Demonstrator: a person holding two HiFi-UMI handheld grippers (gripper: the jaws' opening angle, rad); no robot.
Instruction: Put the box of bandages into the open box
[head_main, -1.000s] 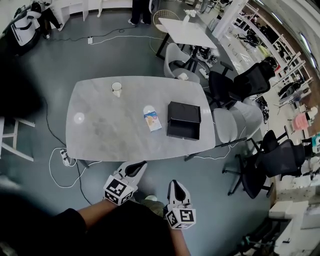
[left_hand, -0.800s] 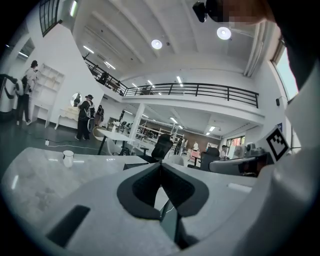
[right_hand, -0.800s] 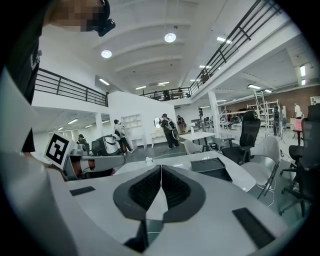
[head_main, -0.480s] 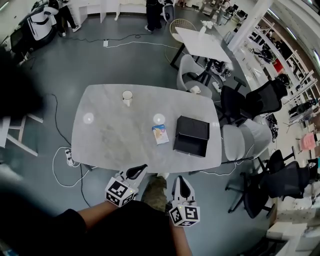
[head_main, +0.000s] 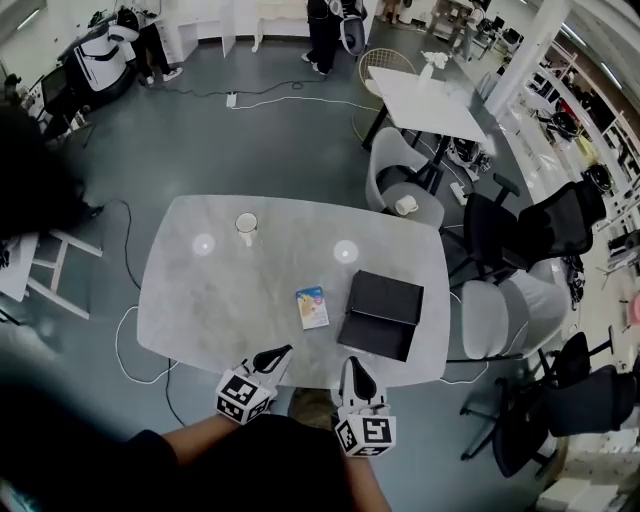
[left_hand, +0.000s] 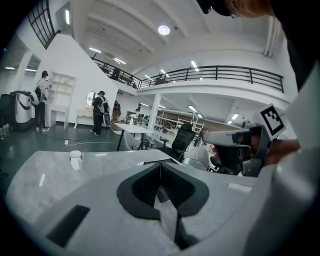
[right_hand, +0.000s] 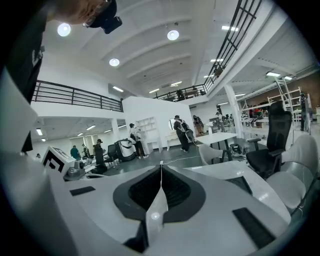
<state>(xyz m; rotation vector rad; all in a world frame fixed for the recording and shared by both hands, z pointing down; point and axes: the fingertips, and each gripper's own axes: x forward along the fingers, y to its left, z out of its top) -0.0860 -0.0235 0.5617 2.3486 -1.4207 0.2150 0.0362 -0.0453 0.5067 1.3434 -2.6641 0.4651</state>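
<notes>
**Nothing lifted yet: both jaws closed and empty at the near edge**

Head view. Shows the box of bandages (head_main: 312, 307) lying flat, printed face up, on the grey counter (head_main: 200, 300), about midway along and toward the near side. Places the black open box (head_main: 381, 315) just to the right of it, close beside but apart, lid folded back. Sets the long axis of the box of bandages running near to far, with the far end leaning slightly left, roughly in line with the left side of the open box. Finds the left gripper (head_main: 278, 355) and the right gripper (head_main: 357, 368) side by side at the near edge of the counter, both pointing toward the far side and touching neither box. Leaves a white mug (head_main: 246, 228) well apart at the far left.

Left gripper view. Shows jaws pressed together, nothing between them; beyond the tips, only bare counter and the mug off to the left.

Right gripper view. Shows jaws likewise pressed together and pinching nothing, with the room beyond.

Judged from this: barely begun, no step completed. Left to do: spread one pair of jaws, close across the narrow width of the box of bandages, lift, carry the short way right, and set down inside the open box.
</notes>
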